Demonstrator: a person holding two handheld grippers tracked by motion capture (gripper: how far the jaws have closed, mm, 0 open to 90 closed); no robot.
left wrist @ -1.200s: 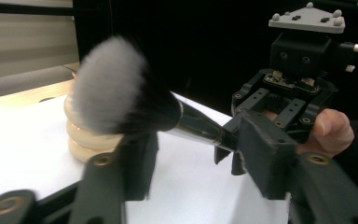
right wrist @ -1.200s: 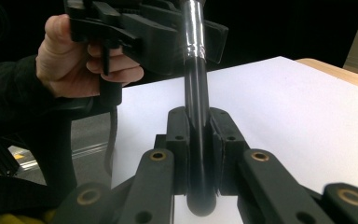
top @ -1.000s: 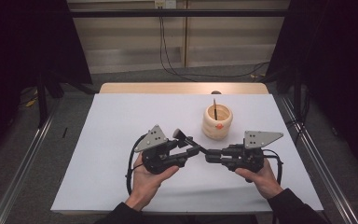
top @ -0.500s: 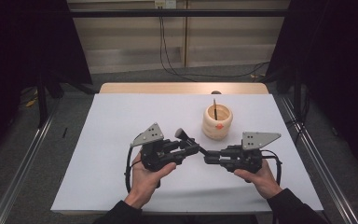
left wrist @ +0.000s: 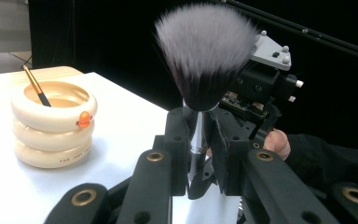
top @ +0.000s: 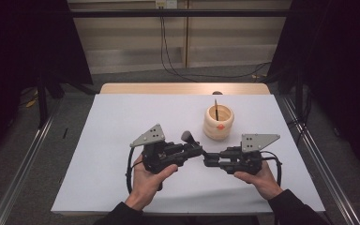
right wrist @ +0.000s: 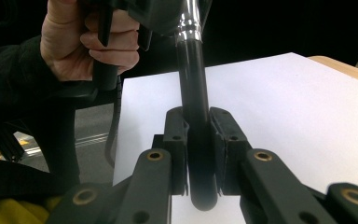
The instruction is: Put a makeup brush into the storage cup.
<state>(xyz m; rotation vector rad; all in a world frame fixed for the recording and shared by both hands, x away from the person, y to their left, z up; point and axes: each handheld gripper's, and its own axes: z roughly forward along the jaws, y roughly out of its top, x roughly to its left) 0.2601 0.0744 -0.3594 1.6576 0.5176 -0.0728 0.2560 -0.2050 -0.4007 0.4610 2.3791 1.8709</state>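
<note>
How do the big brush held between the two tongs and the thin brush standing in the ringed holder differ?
The big brush has a thick fluffy grey-black head and a stout black handle with a chrome collar; the thin brush shows a slim gold and black stem. The big brush is clamped by the left tongs at its collar and the right tongs at its handle; the thin brush leans untouched inside the holder.

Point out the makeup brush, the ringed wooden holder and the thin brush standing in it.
makeup brush (left wrist: 205,51), left gripper view, bristle head.
ringed wooden holder (left wrist: 51,140), left gripper view, side wall.
thin brush (left wrist: 36,87), left gripper view, handle.

Grey-tipped brush (left wrist: 205,51), cream holder (left wrist: 51,123) (orange spot)
</note>
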